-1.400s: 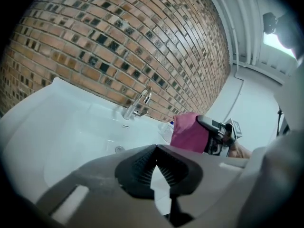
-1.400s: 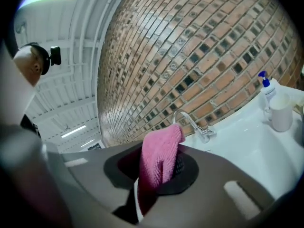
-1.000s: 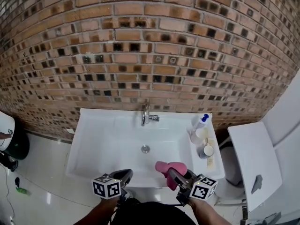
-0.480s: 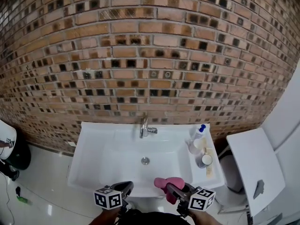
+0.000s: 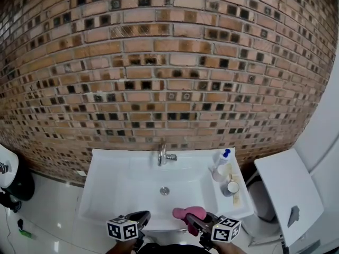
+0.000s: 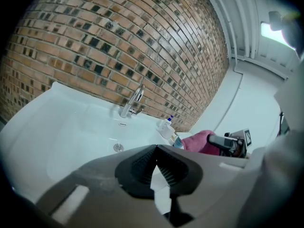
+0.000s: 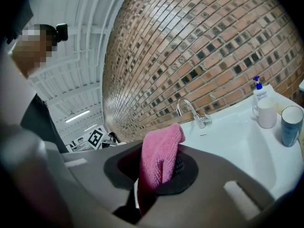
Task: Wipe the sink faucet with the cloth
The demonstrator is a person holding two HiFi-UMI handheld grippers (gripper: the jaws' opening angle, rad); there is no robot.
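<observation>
My right hand-held gripper (image 5: 192,219) is clenched on the pink cloth (image 7: 160,148), fuzzy and folded, above the near rim of the glossy white sink (image 5: 114,187). My left hand-held gripper (image 6: 156,149) presses its ribbed pads together, empty. The curved chrome faucet (image 5: 163,154) stands at the sink's back, well apart from the cloth.

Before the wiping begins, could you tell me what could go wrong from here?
The right gripper pinches the pink cloth with a loose flap standing above its jaws; rubbing the faucet might drag it out. The pump bottle, mug and cup crowd the right ledge of the sink near the faucet, so a reach from that side could knock them over.
</observation>
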